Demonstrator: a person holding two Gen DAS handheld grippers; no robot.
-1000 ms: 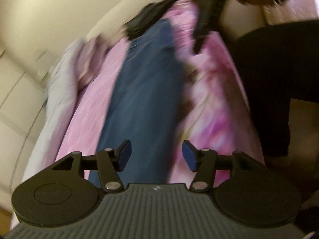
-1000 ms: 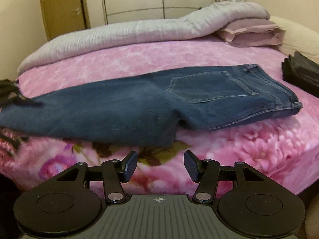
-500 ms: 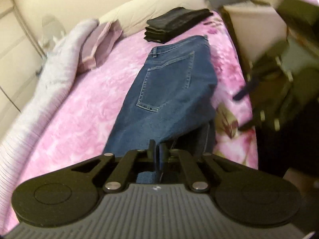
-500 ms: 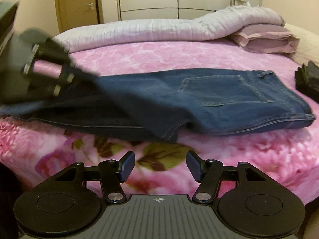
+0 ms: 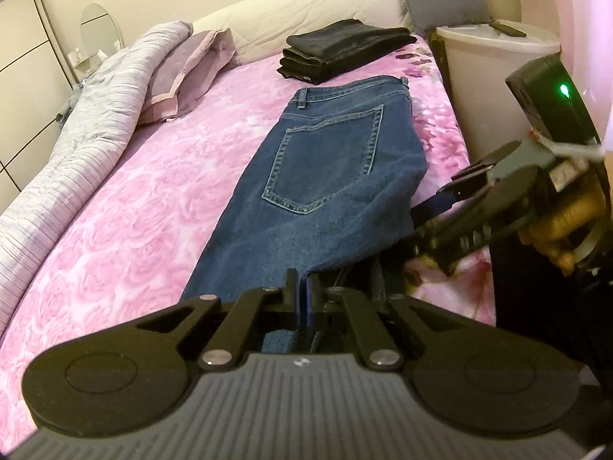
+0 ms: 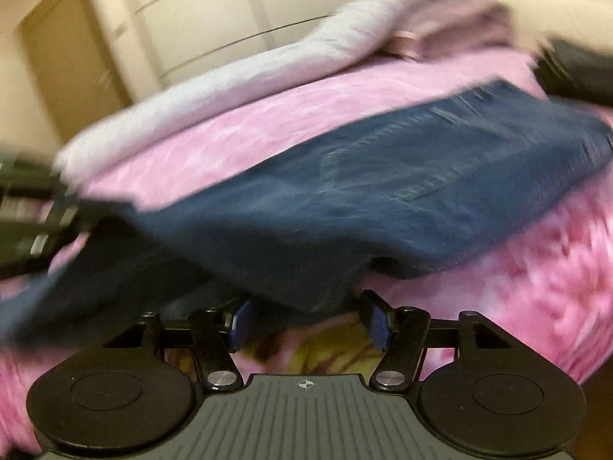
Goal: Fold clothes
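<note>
Left wrist view, from its left edge across: a grey striped quilt (image 5: 76, 115) lies bunched along the far side of the bed (image 5: 126, 207), and a mauve pillow (image 5: 187, 76) rests against it near the headboard. Next comes the pink rose-patterned cover, bare in the middle. On it lie the blue jeans (image 5: 329, 176), back pocket up, waistband toward the headboard, the leg end running down to the camera. Beyond the waistband, apart from it, sits a stack of folded black clothes (image 5: 345, 50). The left claw (image 5: 304, 299) is pinched together on the leg end of the jeans (denim shows between the pads and below them). Further right a white bin (image 5: 498, 76) stands just beside the bed. At the right edge the right claw (image 5: 440, 207) reaches in toward the jeans' near edge, with a hand (image 5: 563, 226) gripping its handle.

Right wrist view (blurred): at the left edge the left claw (image 6: 34, 222) holds the lifted leg end. The jeans (image 6: 383, 199) stretch across the middle of the pink cover, waistband to the right. The right claw (image 6: 308, 320) stands with its pads wide apart just under the hanging denim edge; nothing is pressed between them.
</note>
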